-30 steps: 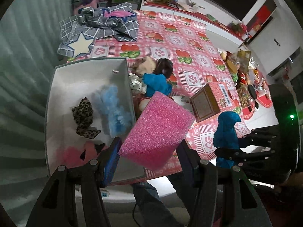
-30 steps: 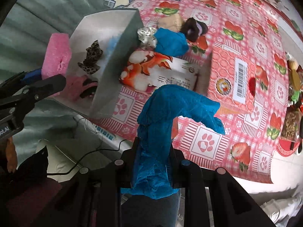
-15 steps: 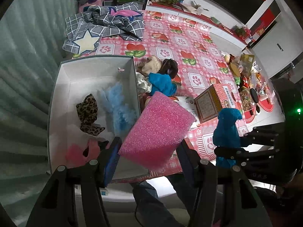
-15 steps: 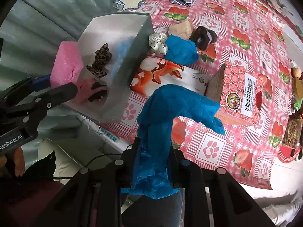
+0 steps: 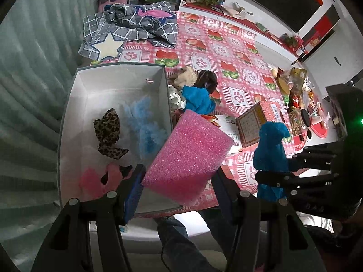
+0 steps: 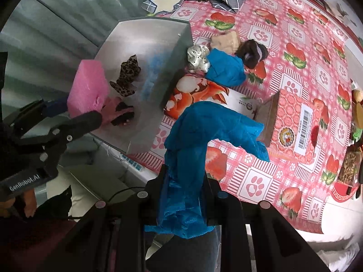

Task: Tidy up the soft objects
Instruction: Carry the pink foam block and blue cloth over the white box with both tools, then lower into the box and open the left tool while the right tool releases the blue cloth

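Observation:
My left gripper (image 5: 179, 176) is shut on a pink foam sponge (image 5: 188, 156), held above the near right corner of the grey box (image 5: 68, 122). The box holds a leopard bow (image 5: 109, 133), a light blue fluffy piece (image 5: 145, 124) and a pink item (image 5: 102, 176). My right gripper (image 6: 185, 179) is shut on a crumpled blue cloth (image 6: 204, 136), held above the table's near edge; it also shows in the left wrist view (image 5: 271, 151). The sponge shows in the right wrist view (image 6: 87, 88). More soft items lie beside the box: a blue cloth (image 6: 224, 70), a spotted scrunchie (image 6: 197, 59), a beige piece (image 6: 224, 42), a dark scrunchie (image 6: 253, 53).
A pink patterned carton (image 6: 292, 124) and a flat printed packet (image 6: 204, 95) lie on the strawberry tablecloth (image 6: 295, 34). A grey checked fabric with a star (image 5: 127, 29) lies at the far end. Snacks and jars (image 5: 297, 99) crowd the right edge. A power strip (image 6: 133, 161) hangs below the table edge.
Both grippers have drawn back and up a little, so the box and table appear farther away. Both keep their holds on the sponge and the blue cloth.

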The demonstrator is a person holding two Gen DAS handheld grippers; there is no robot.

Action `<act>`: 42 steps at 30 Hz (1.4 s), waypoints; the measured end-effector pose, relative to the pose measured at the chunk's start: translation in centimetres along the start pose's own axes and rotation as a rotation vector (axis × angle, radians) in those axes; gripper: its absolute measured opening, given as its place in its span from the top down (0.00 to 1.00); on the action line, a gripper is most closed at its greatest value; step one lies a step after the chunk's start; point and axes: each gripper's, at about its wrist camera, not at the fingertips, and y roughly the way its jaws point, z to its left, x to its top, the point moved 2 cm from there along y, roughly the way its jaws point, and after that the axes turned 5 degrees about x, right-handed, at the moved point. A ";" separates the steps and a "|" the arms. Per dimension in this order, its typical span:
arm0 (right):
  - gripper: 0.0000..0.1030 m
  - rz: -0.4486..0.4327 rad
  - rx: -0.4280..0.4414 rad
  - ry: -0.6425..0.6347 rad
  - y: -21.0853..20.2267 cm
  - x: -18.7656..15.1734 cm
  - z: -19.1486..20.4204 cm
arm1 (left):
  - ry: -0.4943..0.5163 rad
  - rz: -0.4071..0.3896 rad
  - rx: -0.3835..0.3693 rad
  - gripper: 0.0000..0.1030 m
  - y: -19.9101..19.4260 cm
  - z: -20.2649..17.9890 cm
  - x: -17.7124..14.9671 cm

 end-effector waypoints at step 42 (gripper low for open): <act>0.76 0.026 0.103 -0.073 3.9 13.0 5.4 | -0.233 0.008 0.205 0.39 3.0 9.8 6.3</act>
